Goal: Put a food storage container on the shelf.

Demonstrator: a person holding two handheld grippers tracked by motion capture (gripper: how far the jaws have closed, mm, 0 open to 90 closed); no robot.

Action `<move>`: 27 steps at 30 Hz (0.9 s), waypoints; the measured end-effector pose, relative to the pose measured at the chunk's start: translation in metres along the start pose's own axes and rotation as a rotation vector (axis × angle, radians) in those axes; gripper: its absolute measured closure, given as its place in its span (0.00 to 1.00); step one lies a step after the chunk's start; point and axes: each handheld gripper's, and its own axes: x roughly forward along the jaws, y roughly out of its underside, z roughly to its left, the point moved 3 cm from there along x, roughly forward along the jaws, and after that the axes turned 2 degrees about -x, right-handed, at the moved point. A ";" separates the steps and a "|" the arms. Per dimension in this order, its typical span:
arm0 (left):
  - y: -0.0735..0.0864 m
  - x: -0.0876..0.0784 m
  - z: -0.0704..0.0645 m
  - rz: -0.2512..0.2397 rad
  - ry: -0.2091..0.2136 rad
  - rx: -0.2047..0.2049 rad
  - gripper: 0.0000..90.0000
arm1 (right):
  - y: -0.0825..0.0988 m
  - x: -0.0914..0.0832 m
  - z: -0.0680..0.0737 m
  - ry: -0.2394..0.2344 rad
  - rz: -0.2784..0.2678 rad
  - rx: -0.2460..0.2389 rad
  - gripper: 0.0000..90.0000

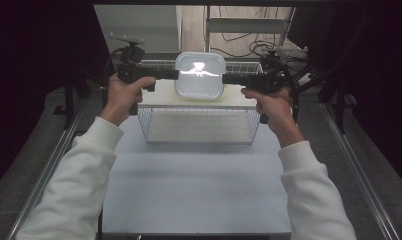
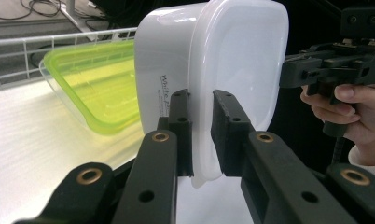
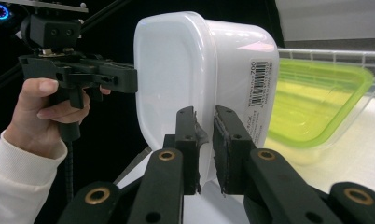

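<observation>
Both grippers clenched on the white lidded container: left gripper pinches its rim at 9 o'clock, right gripper at 3 o'clock. The container hangs above the wire basket, with the green-rimmed tub on the shelf behind.

green container partly behind white container, label print blurred

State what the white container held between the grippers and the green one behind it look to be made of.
White container: likely plastic, milky, glossy, translucent; glare on its face, thin moulded rim.
Green container: likely clear tinted plastic, glossy; the surface shows through its walls.
</observation>
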 end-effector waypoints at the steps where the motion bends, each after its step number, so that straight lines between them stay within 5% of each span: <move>1: -0.003 0.002 0.001 0.005 -0.005 0.003 0.87 | -0.002 0.001 -0.002 0.004 0.003 0.004 0.88; 11: -0.027 0.014 0.021 0.032 -0.011 -0.051 0.87 | -0.022 0.016 -0.025 0.009 0.009 0.060 0.88; 17: -0.028 0.021 0.035 0.037 0.005 -0.104 0.87 | -0.029 0.024 -0.034 0.023 0.035 0.095 0.88; 27: -0.030 0.027 0.039 0.066 -0.014 -0.129 0.87 | -0.029 0.031 -0.043 0.026 0.055 0.131 0.88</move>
